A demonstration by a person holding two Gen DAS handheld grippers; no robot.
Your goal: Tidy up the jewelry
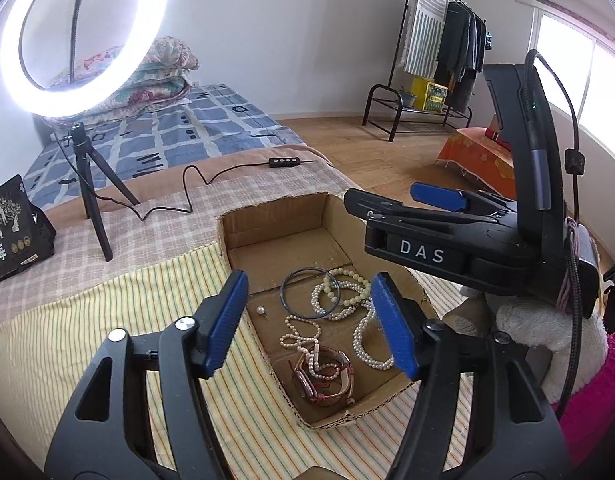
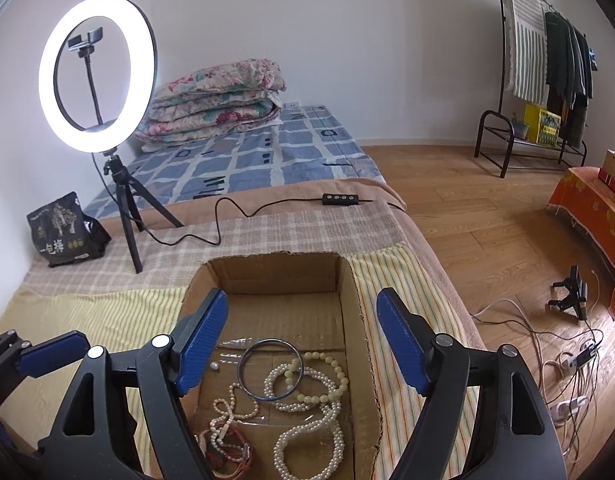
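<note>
Both grippers hover over the cardboard box (image 1: 275,216) on the bed, fingers released and empty; left gripper (image 1: 311,320) has the jewelry directly between its fingers, toward twelve o'clock; the pearl necklace (image 1: 365,344) runs six-to-twelve by its right finger; right gripper (image 2: 303,344) hangs likewise above the dark bangle (image 2: 270,370); neither clearly nearer.

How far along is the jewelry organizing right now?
Done: every visible piece lies inside the cardboard box: dark bangle, pearl strands, pale bead bracelet, single pearl and reddish watch. In hand: nothing; the left gripper and right gripper hover open over it. Left: the pieces lie tangled and overlapping, not sorted.
</note>
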